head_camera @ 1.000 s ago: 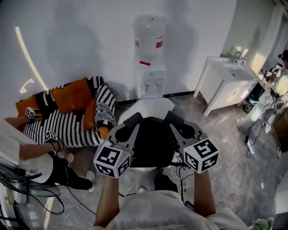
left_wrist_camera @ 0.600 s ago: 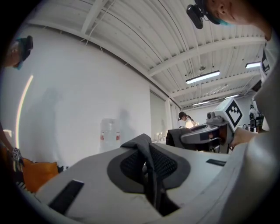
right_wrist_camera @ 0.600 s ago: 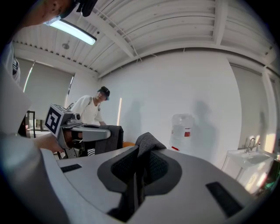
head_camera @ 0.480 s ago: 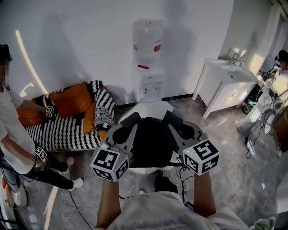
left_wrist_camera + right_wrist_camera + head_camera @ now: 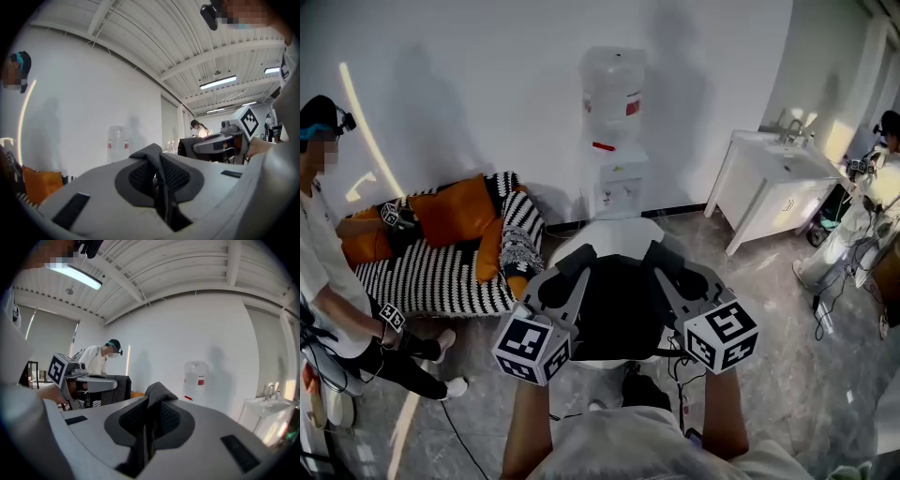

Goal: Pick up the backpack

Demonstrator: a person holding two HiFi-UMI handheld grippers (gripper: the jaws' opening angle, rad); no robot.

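Black backpack hangs between the two sets of jaws in the head view. Its upper corners sit at the tips of the left gripper and the right gripper. Below the jaws and the bag is a white round table. Beyond the tips, a water dispenser stands against the wall.

Left gripper view: jaws pressed together on a dark fabric fold of the backpack, which rises in a peak just above the pads. The right gripper is off to the right of these jaws, with more of the black bag beside it. The dispenser is far off, left of the tips.

Right gripper view: jaws likewise closed, pinching another fold of the bag's dark cloth that stands up between the pads. The left gripper sits to the left of these jaws, with black bag at its tip. The dispenser is beyond, right of the tips.
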